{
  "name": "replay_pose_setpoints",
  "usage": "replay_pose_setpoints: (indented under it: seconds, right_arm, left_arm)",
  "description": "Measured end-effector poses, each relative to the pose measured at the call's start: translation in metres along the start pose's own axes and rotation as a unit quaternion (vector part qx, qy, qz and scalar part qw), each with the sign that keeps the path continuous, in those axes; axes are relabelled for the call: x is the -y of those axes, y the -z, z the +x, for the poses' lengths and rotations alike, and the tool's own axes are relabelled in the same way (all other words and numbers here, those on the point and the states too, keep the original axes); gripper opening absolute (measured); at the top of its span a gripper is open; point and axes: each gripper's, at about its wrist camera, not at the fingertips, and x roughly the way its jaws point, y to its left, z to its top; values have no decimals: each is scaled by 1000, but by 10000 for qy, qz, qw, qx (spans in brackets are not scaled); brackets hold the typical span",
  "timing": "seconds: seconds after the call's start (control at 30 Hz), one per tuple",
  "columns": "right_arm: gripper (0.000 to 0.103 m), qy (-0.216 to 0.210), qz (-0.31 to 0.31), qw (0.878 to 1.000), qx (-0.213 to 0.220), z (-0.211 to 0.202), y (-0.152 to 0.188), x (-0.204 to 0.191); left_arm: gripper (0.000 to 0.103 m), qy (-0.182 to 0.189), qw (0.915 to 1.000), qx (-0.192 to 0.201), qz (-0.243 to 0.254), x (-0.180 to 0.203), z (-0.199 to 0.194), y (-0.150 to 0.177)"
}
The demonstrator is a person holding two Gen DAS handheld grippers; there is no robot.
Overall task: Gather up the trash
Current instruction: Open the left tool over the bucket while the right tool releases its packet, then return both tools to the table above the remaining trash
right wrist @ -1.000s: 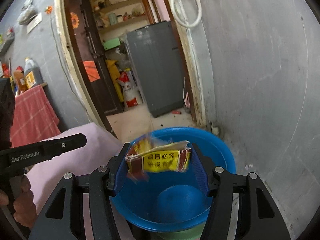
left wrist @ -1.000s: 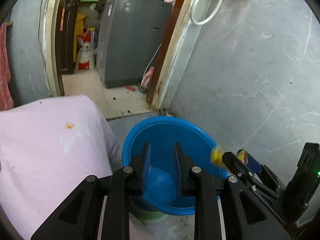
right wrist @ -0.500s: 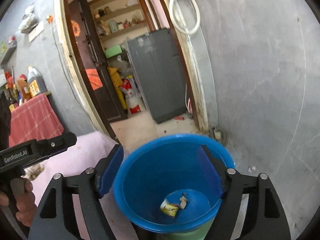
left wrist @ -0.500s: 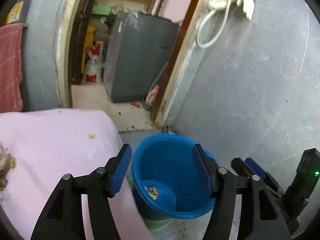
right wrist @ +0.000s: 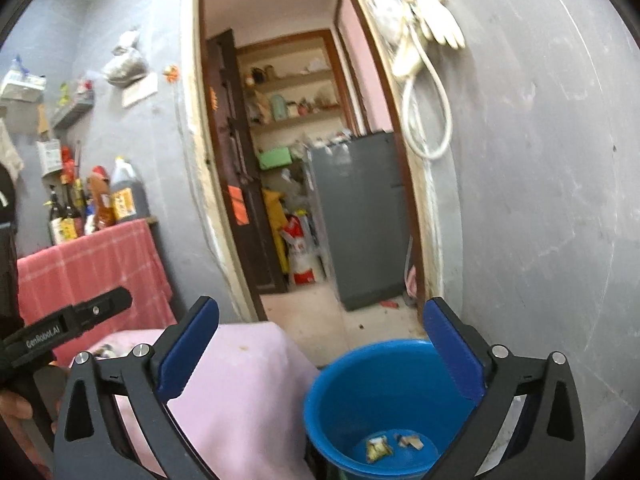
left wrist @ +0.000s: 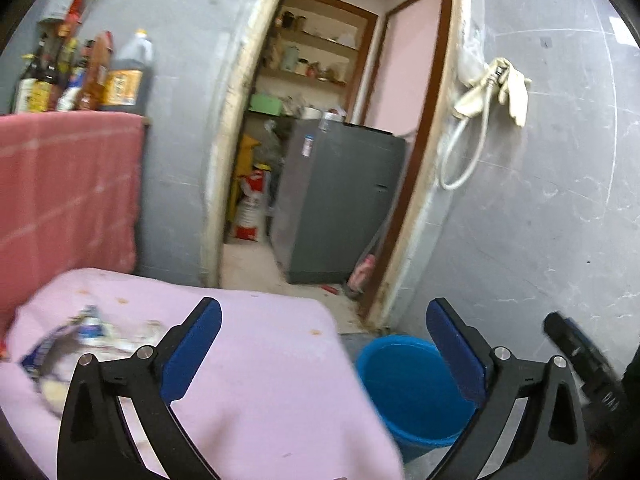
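Two hand-held grippers, both empty. The left gripper (left wrist: 324, 344) has its jaws opening, blue pads wide apart, nothing between them; it hangs above the pink-covered table (left wrist: 260, 380). The right gripper (right wrist: 322, 344) likewise has its jaws opening and holds nothing; it hangs over one blue bucket (right wrist: 332, 392) standing on the floor just beside the table's edge. Inside the bucket lie two scraps of trash: a yellow wrapper (right wrist: 378, 447) and a smaller pale scrap (right wrist: 411, 442) near it. More crumpled wrappers (left wrist: 86, 332), blurred and uncountable, rest on the table. Farther back, one red checked cloth (left wrist: 68, 192) hangs below a shelf of bottles (left wrist: 80, 76); through one doorway stands a grey cabinet (left wrist: 340, 200).
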Motion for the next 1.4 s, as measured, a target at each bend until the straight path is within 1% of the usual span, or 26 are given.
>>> replay_pose_setpoints:
  seconds: [0.2,0.37,0.57,0.67,0.8,0.97,1.1,1.23,1.33,1.4]
  right_arm:
    - [103,-371,-206,9988,230,-9,-5,-45]
    - [103,-727,-259,9963,378,-15,-2,-84]
    - [103,-1102,-383,9918,524,-18,11,-130]
    - [103,-1269,-459,9893,560,-18,20,-152]
    - [103,-1404,-559,9870,553,-15,31,-172]
    - [103,-1564,-693,9845,396,-5,44,-187]
    - [103,-1572,-942,9828,225,3,59,-197]
    - [103,-1598,-1067,9814,-30,16,70,-200]
    - [103,-1660,-1130,9792,-283,29,76,-203]
    - [103,-1685,-1159,9777,-473,39,79,-204]
  left_arm:
    - [101,-506,9980,266,-261,-50,-50,-1]
    - [101,-945,9942,441,-249,-81,-88,8]
    - [101,-1383,9885,580,-211,-111,-121,20]
    - [101,-1546,9857,640,-188,-124,-135,28]
    - [101,-1764,9818,696,-117,-137,-148,39]
    - [101,-1860,9802,668,-106,-150,-150,55]
    - [101,-1887,9805,544,-66,-158,-143,67]
    - [101,-1870,9817,355,-13,-166,-131,78]
    - [101,-1837,9828,145,-93,-173,-120,83]
    - [101,-1883,9820,-9,-155,-179,-110,83]
